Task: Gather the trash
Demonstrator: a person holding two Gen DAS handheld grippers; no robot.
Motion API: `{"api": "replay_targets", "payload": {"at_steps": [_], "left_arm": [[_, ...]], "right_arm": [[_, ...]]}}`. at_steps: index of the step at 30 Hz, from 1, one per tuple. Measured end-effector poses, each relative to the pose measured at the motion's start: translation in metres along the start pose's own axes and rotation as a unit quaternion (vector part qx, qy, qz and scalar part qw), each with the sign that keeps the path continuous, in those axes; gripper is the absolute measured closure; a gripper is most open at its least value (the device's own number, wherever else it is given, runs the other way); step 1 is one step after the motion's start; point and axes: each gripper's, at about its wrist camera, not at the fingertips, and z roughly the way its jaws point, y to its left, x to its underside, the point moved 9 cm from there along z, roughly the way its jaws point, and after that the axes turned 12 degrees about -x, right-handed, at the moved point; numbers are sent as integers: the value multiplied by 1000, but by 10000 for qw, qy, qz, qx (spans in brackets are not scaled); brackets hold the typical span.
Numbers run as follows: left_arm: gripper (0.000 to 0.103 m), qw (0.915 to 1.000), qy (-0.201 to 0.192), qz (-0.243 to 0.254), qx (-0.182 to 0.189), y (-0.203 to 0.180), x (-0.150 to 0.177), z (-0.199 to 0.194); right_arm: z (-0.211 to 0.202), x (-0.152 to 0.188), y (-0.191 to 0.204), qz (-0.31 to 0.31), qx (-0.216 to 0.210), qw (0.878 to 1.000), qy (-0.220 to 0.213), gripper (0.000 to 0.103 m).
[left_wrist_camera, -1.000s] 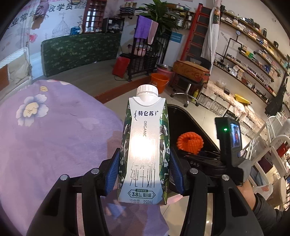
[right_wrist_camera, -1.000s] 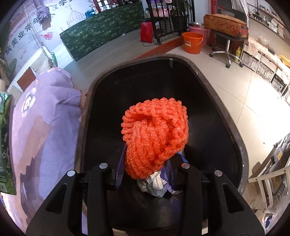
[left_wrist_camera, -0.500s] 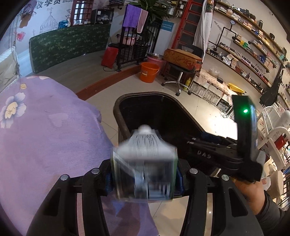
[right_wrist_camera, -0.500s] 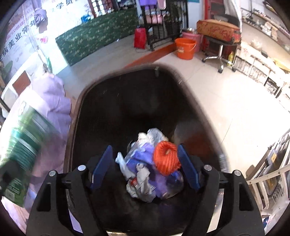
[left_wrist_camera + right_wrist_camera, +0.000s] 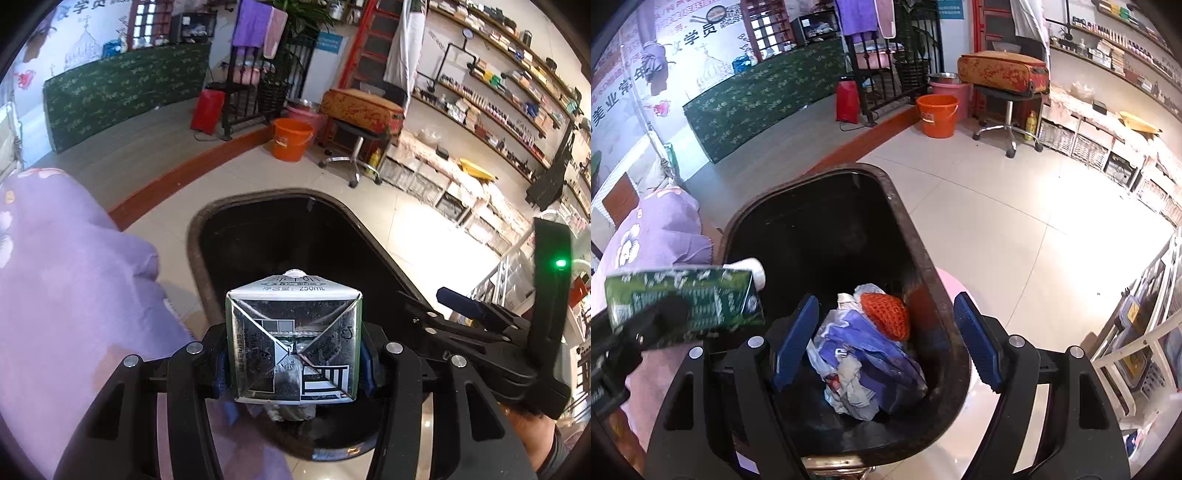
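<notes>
My left gripper (image 5: 293, 354) is shut on a green and white milk carton (image 5: 293, 339), tipped so that its folded base faces the camera and its cap points down over the black trash bin (image 5: 229, 236). In the right wrist view the carton (image 5: 687, 299) lies on its side above the bin's left rim (image 5: 738, 221). My right gripper (image 5: 886, 343) is open and empty over the bin. An orange foam net (image 5: 886, 314) lies inside on crumpled paper and purple plastic (image 5: 864, 362).
A purple flowered cloth (image 5: 74, 295) covers the surface left of the bin. An orange bucket (image 5: 291, 138) and a stool with a suitcase (image 5: 360, 110) stand on the tiled floor beyond. Shelving (image 5: 480, 177) runs along the right.
My right gripper opened and the orange net fell into the bin. My left gripper tipped the carton from upright to cap-down and moved it over the bin.
</notes>
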Motion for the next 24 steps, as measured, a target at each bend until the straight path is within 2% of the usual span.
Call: {"api": "replay_targets", "payload": {"at_steps": [7, 9, 11, 13, 19, 24], "left_arm": [[52, 9988, 415, 259, 94, -15, 15, 17], [40, 9985, 437, 323, 65, -15, 19, 16], [26, 9989, 356, 307, 46, -13, 19, 13], [20, 9992, 264, 280, 45, -11, 18, 9], [9, 9998, -47, 151, -109, 0, 13, -11], [6, 9975, -498, -100, -490, 29, 14, -45]], "right_arm": [[-9, -4, -5, 75, 77, 9998, -162, 28], [-14, -5, -8, 83, 147, 9996, -240, 26], [-18, -8, -11, 122, 224, 9991, -350, 22], [-22, -11, -15, 160, 273, 9986, -424, 20], [-34, -17, -15, 107, 404, 9974, -579, 19], [-44, -21, 3, 42, 268, 9965, -786, 8]]}}
